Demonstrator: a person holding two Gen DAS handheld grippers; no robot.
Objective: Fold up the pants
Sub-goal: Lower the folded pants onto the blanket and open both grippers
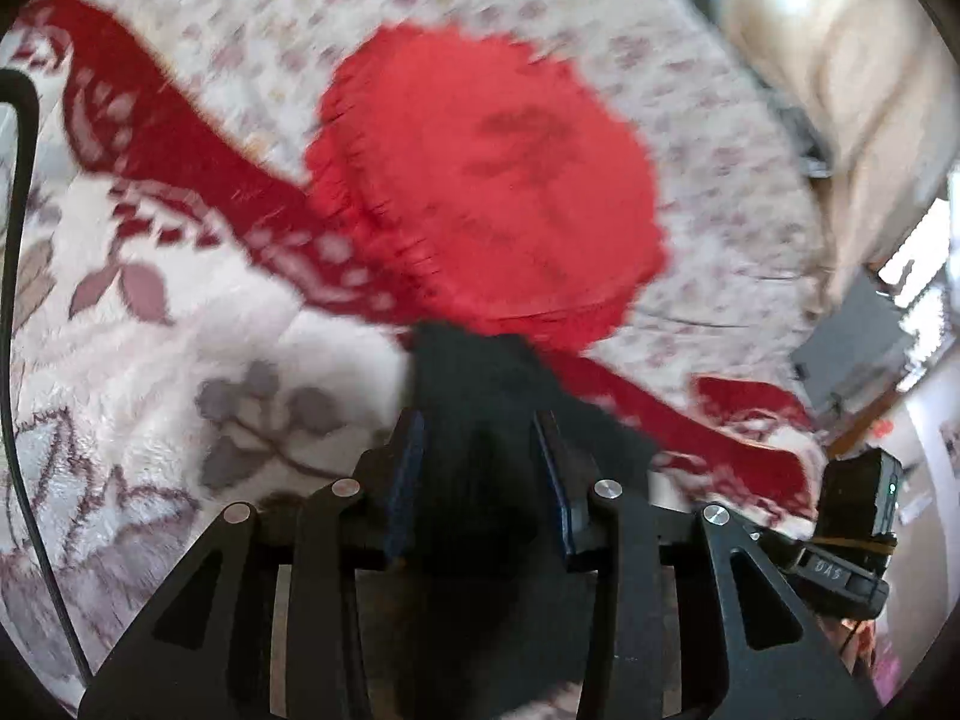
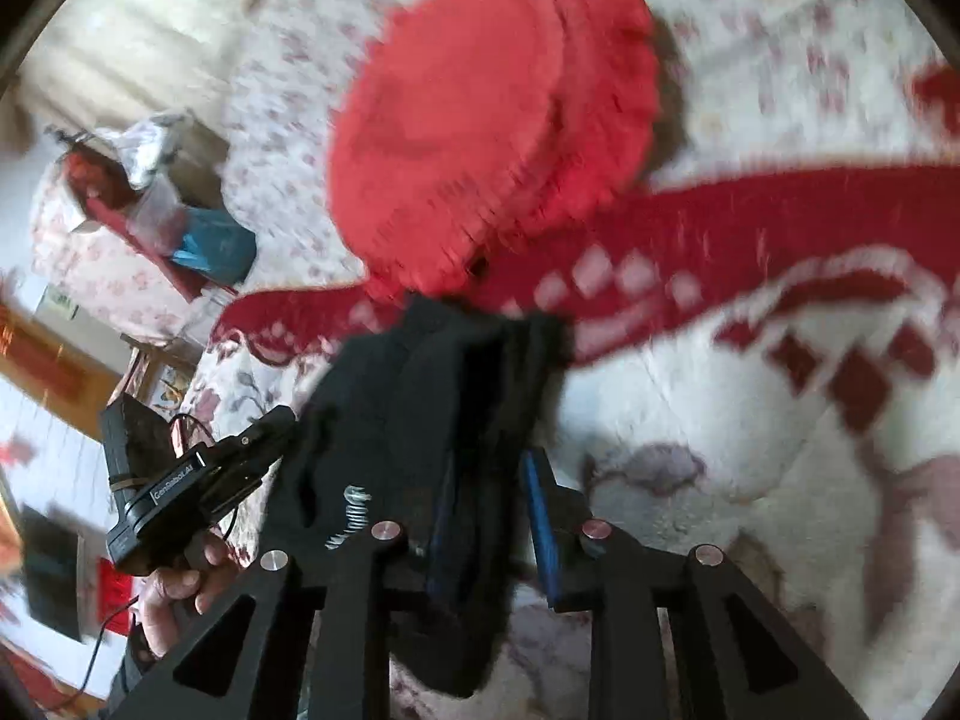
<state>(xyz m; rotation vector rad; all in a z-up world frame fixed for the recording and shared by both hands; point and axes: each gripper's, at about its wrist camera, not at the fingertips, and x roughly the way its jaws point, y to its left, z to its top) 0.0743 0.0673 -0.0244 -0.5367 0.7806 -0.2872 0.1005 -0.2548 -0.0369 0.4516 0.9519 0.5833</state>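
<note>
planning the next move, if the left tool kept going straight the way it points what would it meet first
The black pants already sit between the left tool's fingers. Beyond them, the red cushion on the blanket looks first in line, though blur leaves depth unclear.

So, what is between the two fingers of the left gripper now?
Black pants fabric fills the gap of the left gripper, its pads pressing on it, as the left wrist view shows. The right gripper holds the same fabric in its own view.

Red cushion (image 1: 480,180) blocks the way ahead, fleece blanket (image 1: 150,312) open on either side, black pants (image 2: 432,420) filling both fingers.
</note>
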